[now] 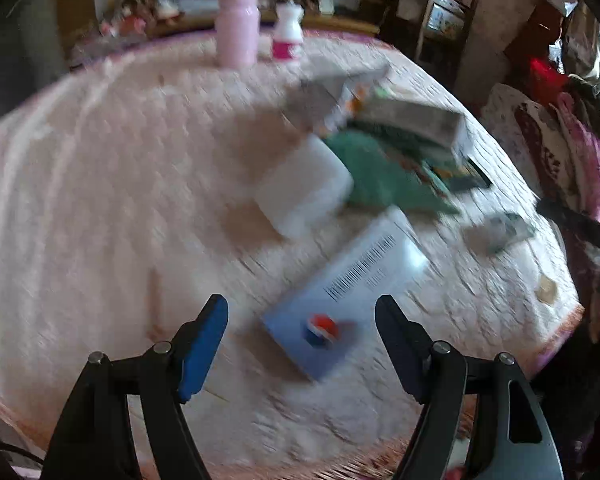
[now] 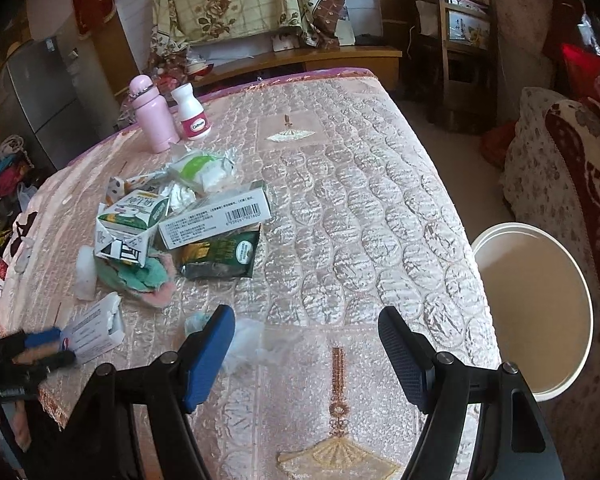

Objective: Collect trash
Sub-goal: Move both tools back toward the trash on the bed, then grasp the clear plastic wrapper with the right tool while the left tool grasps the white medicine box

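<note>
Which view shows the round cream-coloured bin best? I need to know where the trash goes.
The right wrist view: the round cream-coloured bin stands on the floor just off the table's right edge, sharp, with its open mouth and rim visible. The left wrist view is blurred by motion and does not show it.

Left wrist view smeared by motion blur; my right wrist view sharp. Soft daylight, sheen on the quilted tablecloth (image 2: pixel 340 208). Fisheye bending, dark corners.
</note>
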### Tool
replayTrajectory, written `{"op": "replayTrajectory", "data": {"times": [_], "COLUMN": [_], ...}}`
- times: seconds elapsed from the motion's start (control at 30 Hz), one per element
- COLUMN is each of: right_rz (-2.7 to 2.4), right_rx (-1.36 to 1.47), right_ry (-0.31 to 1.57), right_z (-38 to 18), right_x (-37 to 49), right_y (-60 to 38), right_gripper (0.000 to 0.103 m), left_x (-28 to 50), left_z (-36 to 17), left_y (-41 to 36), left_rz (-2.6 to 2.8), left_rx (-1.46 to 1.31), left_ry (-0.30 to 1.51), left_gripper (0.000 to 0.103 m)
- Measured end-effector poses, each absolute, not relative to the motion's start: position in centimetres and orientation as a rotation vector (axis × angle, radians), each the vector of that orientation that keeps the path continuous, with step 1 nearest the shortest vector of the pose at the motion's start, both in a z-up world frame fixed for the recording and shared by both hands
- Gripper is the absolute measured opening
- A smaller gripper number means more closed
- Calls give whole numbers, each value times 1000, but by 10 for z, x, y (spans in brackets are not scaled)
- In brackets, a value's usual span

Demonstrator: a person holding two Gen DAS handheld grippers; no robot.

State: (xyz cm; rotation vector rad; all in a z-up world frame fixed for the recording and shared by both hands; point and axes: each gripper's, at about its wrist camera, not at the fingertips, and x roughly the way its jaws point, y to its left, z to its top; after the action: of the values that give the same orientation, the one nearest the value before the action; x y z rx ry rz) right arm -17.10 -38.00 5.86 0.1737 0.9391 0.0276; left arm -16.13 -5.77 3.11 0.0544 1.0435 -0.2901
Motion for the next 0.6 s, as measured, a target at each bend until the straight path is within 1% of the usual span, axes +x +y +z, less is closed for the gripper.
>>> {"op": "replayTrajectory", "data": {"times": [0.1, 0.2, 0.33, 0.43, 0.6], "right_rz": [29, 35, 43, 65, 101], "right_rx": [171, 186, 171, 180, 205], "right_ry": [937, 931, 931, 942, 969], "right_z": [59, 60, 62, 60, 53], "right_x": [-172, -172, -173, -173, -174], "right_y": [-379, -379, -377, -377, -373], "right_gripper": [77, 77, 77, 77, 77], "left_x": [-148, -143, -166, -183, -194], "left_z": [33, 20, 17, 15, 30], "left_y": [-48, -48, -58, -78, -88], "left_rz": [-221, -203, -343, -423, -432], "left_rx": [76, 54, -51, -52, 3], "left_ry": [1024, 1092, 1162, 1191, 1111], "left_gripper": [77, 77, 77, 77, 77]}}
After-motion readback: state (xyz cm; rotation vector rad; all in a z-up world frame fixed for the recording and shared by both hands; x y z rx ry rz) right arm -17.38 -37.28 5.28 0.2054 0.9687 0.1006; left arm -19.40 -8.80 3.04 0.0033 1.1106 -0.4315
